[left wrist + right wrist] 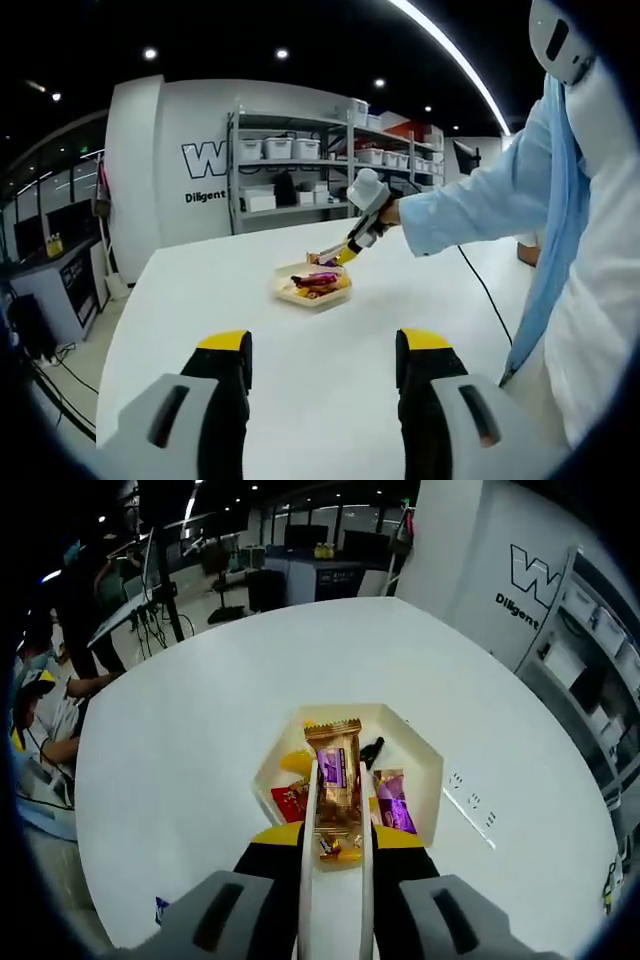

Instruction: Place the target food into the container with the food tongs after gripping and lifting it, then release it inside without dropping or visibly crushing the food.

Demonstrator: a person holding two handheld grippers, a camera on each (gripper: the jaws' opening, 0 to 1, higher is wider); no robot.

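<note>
A glossy gold-brown wrapped bar (pixel 336 770) with a purple label is pinched between flat white tongs (pixel 337 880), just above a pale angular tray (pixel 420 755) of crinkly wrappers. The right gripper (pixel 337 845) squeezes the tongs, narrow. At 6 o'clock the left gripper (pixel 322 355) is wide, holding nothing, above a smooth white table (pixel 200 300)

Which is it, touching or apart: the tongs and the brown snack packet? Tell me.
Touching. In the right gripper view the tongs, held by the right gripper, have a white blade against each long side of the brown snack packet above the container.
</note>
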